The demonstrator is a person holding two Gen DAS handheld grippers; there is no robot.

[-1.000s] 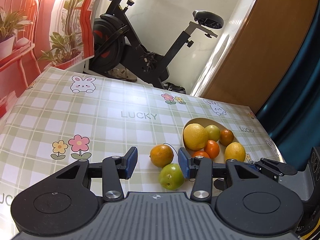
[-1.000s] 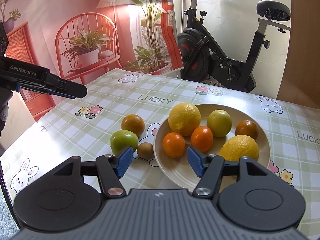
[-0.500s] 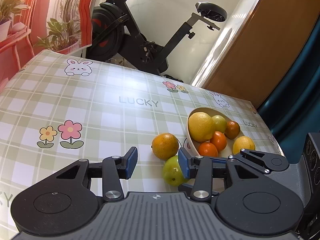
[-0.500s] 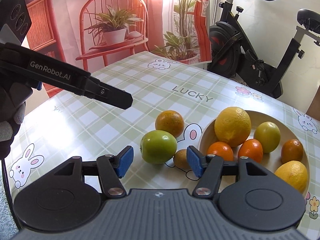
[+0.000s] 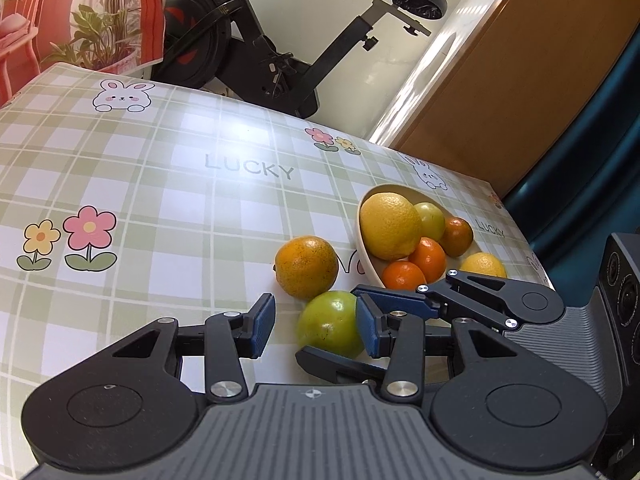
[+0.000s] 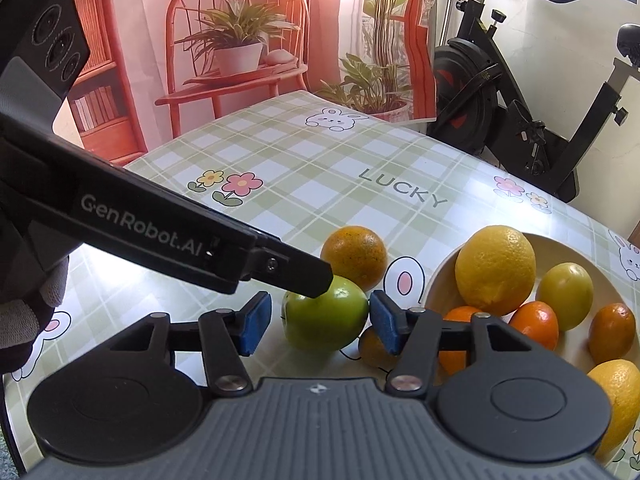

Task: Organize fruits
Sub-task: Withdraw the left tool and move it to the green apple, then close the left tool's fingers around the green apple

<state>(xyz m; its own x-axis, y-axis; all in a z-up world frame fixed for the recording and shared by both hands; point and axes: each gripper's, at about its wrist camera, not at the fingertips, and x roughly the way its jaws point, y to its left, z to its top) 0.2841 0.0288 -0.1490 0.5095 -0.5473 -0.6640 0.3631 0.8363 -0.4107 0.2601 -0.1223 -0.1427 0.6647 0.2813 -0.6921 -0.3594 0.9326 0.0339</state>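
At lower centre of the right wrist view, a round green apple [image 6: 325, 320] is seen on the green-checked counter [image 6: 304, 184], bracketed by the spread blue pads of the right hand-held gripper [image 6: 320, 322], which are not clamped on it. The left hand-held gripper [image 5: 315, 326] is likewise held open just beside the apple. A speckled orange [image 6: 354, 257] lies just behind, and a cream bowl [image 6: 448, 272] of citrus is seen at right.
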